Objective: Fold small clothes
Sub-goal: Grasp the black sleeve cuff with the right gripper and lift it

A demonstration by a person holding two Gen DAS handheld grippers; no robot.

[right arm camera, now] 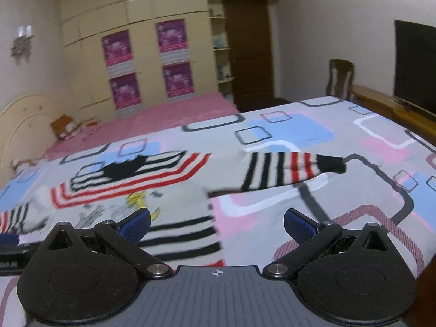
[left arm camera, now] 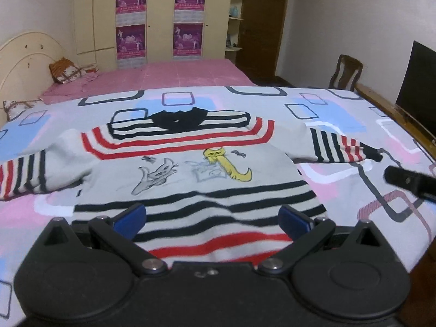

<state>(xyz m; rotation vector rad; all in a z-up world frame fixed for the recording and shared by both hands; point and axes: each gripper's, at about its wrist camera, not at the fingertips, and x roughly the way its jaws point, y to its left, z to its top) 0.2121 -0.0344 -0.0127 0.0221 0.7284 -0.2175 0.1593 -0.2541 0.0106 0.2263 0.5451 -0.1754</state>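
A small grey sweater [left arm camera: 174, 169] with red and black stripes, a black collar and cat drawings lies flat, face up, on the patterned bed sheet [left arm camera: 340, 190], both sleeves spread out. My left gripper [left arm camera: 212, 218] is open and empty, its blue pads over the sweater's hem. My right gripper [right arm camera: 218, 224] is open and empty, above the sweater's [right arm camera: 130, 185] right hem edge and the sheet [right arm camera: 354, 190]. The striped right sleeve [right arm camera: 286, 169] lies ahead of it. One finger of the right gripper shows in the left wrist view [left arm camera: 408, 182].
A pink bedspread [left arm camera: 177, 73] with pillows [left arm camera: 65, 73] lies beyond. A wardrobe with posters [left arm camera: 160, 19], a door [left arm camera: 261, 27], a wooden chair [left arm camera: 346, 73] and a dark screen [left arm camera: 419, 92] stand around. The bed's wooden edge [left arm camera: 395, 109] runs on the right.
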